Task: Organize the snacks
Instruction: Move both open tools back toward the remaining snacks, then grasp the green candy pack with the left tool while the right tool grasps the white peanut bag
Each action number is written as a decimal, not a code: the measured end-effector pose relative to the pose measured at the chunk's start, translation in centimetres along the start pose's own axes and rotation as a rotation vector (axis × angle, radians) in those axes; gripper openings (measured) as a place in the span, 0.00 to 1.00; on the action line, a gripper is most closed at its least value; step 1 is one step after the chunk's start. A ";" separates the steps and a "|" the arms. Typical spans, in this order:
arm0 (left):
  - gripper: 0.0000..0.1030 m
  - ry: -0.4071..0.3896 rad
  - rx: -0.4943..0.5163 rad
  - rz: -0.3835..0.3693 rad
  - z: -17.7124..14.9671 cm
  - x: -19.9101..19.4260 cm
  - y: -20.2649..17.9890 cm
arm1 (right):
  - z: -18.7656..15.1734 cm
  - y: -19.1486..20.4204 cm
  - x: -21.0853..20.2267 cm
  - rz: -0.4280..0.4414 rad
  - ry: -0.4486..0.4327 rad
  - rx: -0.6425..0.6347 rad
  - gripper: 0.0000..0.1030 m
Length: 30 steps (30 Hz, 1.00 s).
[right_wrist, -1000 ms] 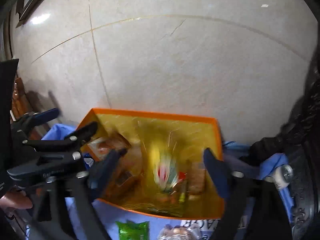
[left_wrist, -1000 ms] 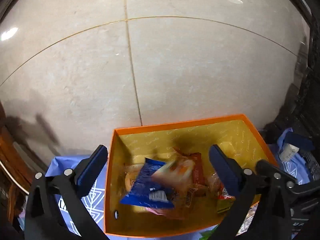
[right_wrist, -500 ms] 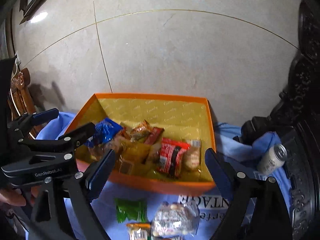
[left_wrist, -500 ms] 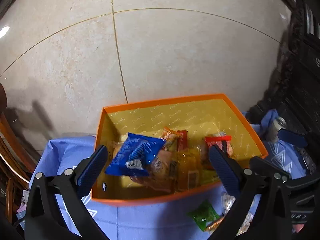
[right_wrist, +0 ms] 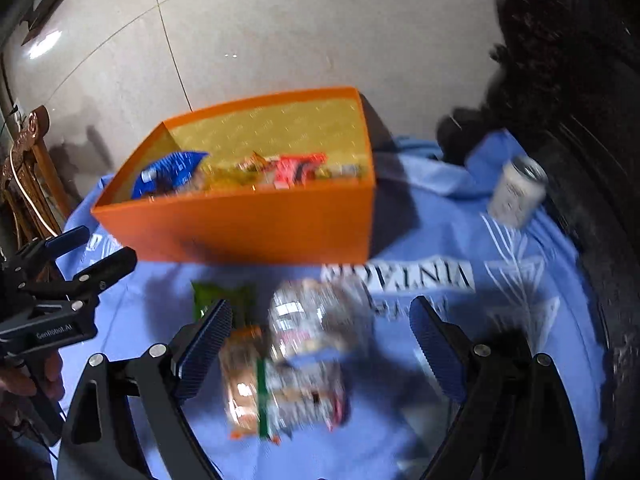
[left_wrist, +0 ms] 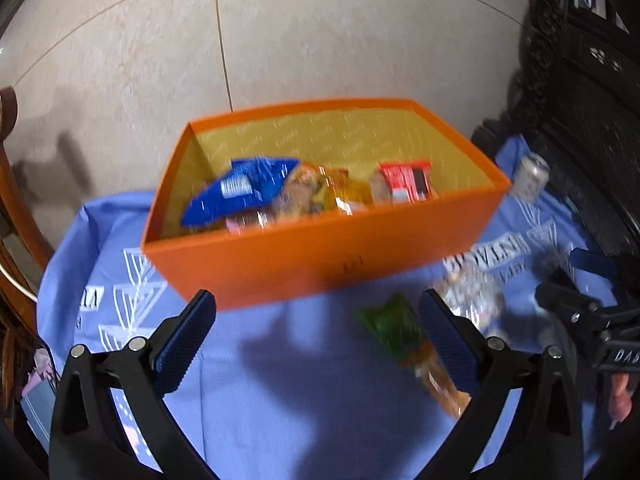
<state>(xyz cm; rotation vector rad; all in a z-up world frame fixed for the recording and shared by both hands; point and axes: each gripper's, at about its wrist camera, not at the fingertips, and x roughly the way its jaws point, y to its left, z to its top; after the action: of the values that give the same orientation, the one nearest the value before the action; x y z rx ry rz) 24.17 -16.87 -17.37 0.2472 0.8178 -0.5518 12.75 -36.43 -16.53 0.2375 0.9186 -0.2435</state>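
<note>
An orange box (left_wrist: 320,264) (right_wrist: 256,232) with a yellow lining stands on a blue cloth (left_wrist: 280,392) (right_wrist: 460,240). Several snack packets lie inside it, among them a blue bag (left_wrist: 240,192) (right_wrist: 168,172) and a red one (left_wrist: 404,180) (right_wrist: 296,168). Loose on the cloth in front lie a green packet (left_wrist: 392,324) (right_wrist: 224,296), an orange packet (left_wrist: 436,380) (right_wrist: 240,384) and a clear bag of sweets (right_wrist: 308,352) (left_wrist: 472,292). My left gripper (left_wrist: 316,336) is open above bare cloth. My right gripper (right_wrist: 320,344) is open over the clear bag, its pads apart from it.
A white can (left_wrist: 530,176) (right_wrist: 518,188) stands on the cloth at the right, next to dark carved furniture (left_wrist: 580,100). Pale floor tiles (left_wrist: 280,40) lie beyond the table. A wooden chair (right_wrist: 28,172) is at the left. Each gripper shows in the other's view.
Both grippers have drawn back from over the box and sunk toward the cloth in front of it. The loose packets have come into view. Jaws have stayed wide.
</note>
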 end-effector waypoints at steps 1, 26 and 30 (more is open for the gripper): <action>0.96 0.012 0.004 0.004 -0.7 0.0 0.0 | -0.6 -0.2 -0.1 0.002 0.008 0.003 0.88; 0.96 0.117 -0.033 0.028 -4.5 3.0 2.1 | 0.1 1.7 12.4 0.001 0.237 0.016 0.89; 0.96 0.112 -0.016 0.009 -4.2 3.5 1.6 | 0.1 1.5 12.2 0.011 0.216 0.022 0.76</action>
<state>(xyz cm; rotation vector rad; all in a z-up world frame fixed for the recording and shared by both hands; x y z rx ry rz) 24.38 -15.05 -22.77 0.2688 0.9293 -0.5264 20.39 -36.33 -26.13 0.2930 1.1284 -0.2211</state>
